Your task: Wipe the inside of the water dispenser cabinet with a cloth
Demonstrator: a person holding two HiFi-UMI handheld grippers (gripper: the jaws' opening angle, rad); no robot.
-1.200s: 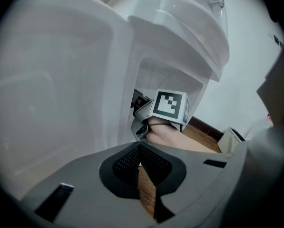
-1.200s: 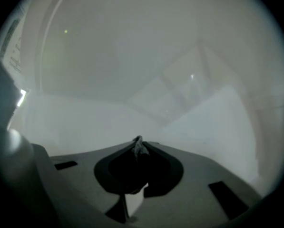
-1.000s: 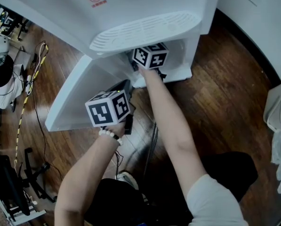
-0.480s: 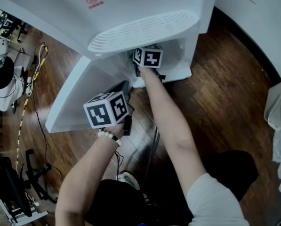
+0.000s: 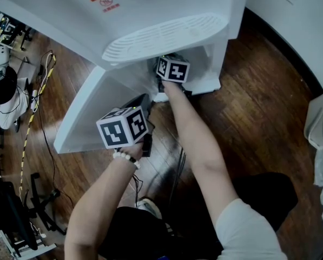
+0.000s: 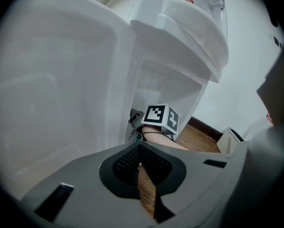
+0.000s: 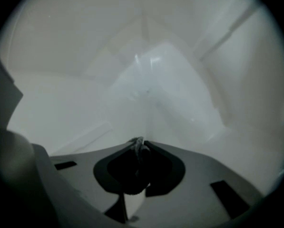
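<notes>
Head view: right gripper point(image 5: 171, 72) is far inside the cabinet point(image 5: 218, 47), under the tray point(image 5: 161, 34); left gripper point(image 5: 137, 110) is near the open door point(image 5: 88, 110) | Left gripper view: jaws closed, holding nothing, wood floor point(image 6: 199, 141) behind | Right gripper view: jaws pinch the dark cloth point(image 7: 138, 150), white walls close ahead.

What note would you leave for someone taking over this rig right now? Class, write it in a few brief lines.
Left gripper: shut, empty, outside by the open door.
Right gripper: shut on the cloth, inside the cabinet.
Done: door open, cloth inside; how much is wiped cannot be told.
To do: finish wiping the inside, then withdraw.
</notes>
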